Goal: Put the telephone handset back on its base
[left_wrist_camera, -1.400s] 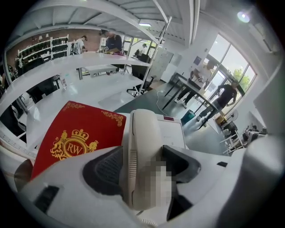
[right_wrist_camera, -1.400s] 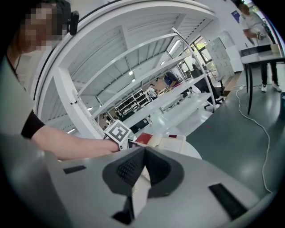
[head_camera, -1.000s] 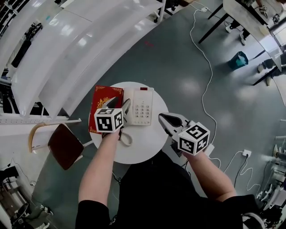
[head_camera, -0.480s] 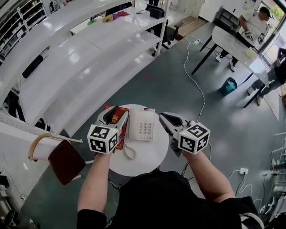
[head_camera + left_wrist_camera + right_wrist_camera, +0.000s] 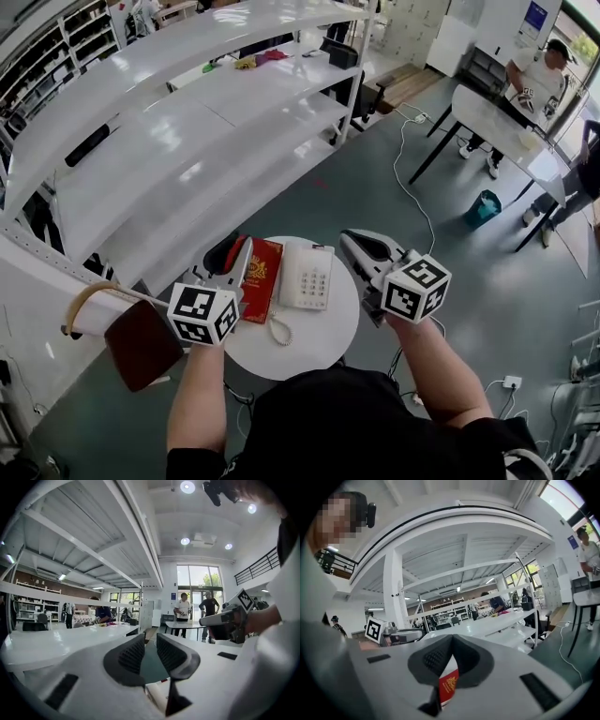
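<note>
The white telephone [image 5: 309, 277] sits on the round white table [image 5: 323, 342]. Its handset [image 5: 292, 277] lies along the left side of the base, and the coiled cord [image 5: 278, 330] loops in front. My left gripper [image 5: 230, 251] [image 5: 151, 648] hangs above the table's left edge, left of the phone. Its jaws are closing, with a narrow gap and nothing between them. My right gripper [image 5: 361, 246] [image 5: 452, 648] floats above the table's right side, shut and empty. Neither gripper touches the phone.
A red book [image 5: 261, 279] [image 5: 448, 686] lies just left of the phone. A wooden chair [image 5: 141, 342] stands at the table's left, white shelving [image 5: 187, 141] behind it. A teal bin [image 5: 483, 206], cables and a table with people [image 5: 511, 122] are at the far right.
My left gripper has drawn back from the phone's left side to the table's left edge, and its jaws have narrowed. The right gripper has risen slightly. The head view has tilted up.
</note>
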